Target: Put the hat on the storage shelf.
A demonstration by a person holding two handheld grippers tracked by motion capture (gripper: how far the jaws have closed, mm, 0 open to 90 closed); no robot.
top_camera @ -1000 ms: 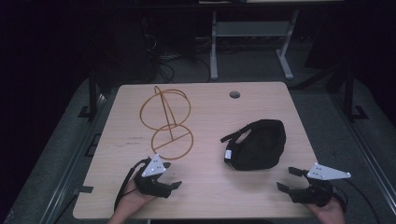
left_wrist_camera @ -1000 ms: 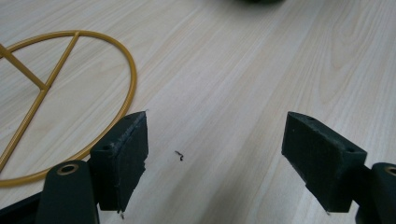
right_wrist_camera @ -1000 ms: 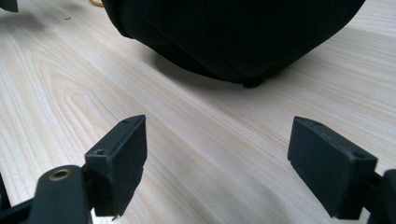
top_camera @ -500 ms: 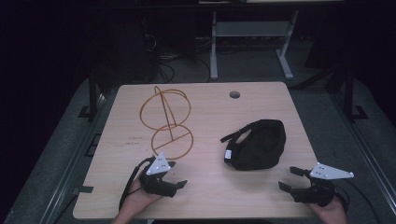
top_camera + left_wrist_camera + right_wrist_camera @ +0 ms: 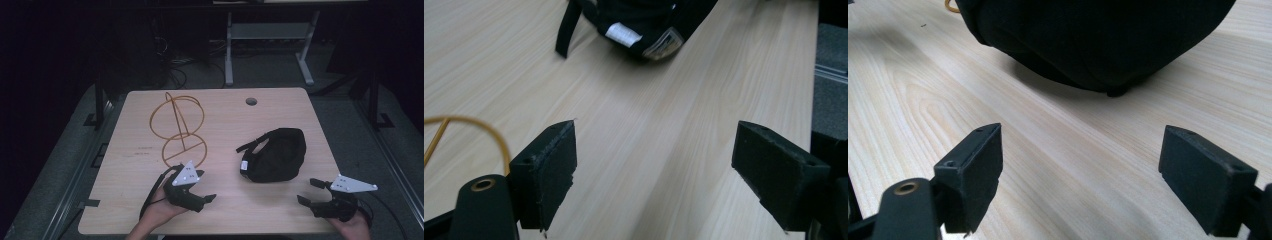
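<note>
Showing white label (image 5: 623, 34) on black cap (image 5: 644, 20): left gripper view; high view blurs it.

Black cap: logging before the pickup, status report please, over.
Left claw open, empty, jaws just opening. Right claw open, empty. Black cap on table, untouched, between both. Gold wire stand off left, path clear.
</note>
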